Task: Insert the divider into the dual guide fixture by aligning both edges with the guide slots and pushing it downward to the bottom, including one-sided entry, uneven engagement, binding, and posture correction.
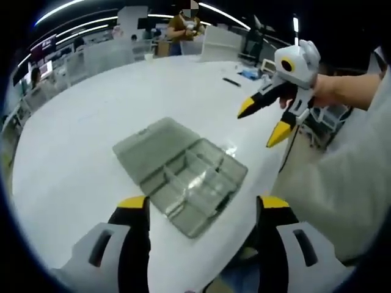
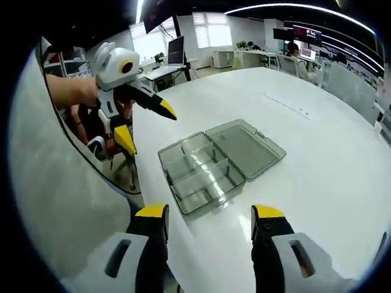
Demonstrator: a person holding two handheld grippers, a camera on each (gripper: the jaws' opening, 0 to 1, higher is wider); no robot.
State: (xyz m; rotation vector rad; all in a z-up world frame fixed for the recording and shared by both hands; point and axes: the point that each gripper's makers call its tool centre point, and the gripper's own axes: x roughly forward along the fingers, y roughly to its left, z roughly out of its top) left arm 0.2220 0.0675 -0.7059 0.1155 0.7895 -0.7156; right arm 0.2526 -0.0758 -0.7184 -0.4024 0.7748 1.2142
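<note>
A clear plastic compartment box (image 1: 189, 183) lies near the table's edge, its hinged lid (image 1: 153, 141) folded flat open beside it. Thin clear dividers stand in its slots, splitting it into several cells. In the left gripper view my left gripper (image 1: 204, 204) hangs open just over the box's near corner, holding nothing. My right gripper (image 1: 261, 122) floats open and empty in a hand, above and beside the box. In the right gripper view the box (image 2: 198, 174) and lid (image 2: 247, 146) lie ahead of the open right gripper (image 2: 210, 213). The left gripper (image 2: 146, 127) hovers open at upper left.
The white round table (image 1: 79, 152) stretches away behind the box, with small dark and blue items (image 1: 241, 77) at its far side. The table edge (image 2: 140, 177) runs close beside the box, with the person's light sleeve alongside. Office desks and a person stand in the background.
</note>
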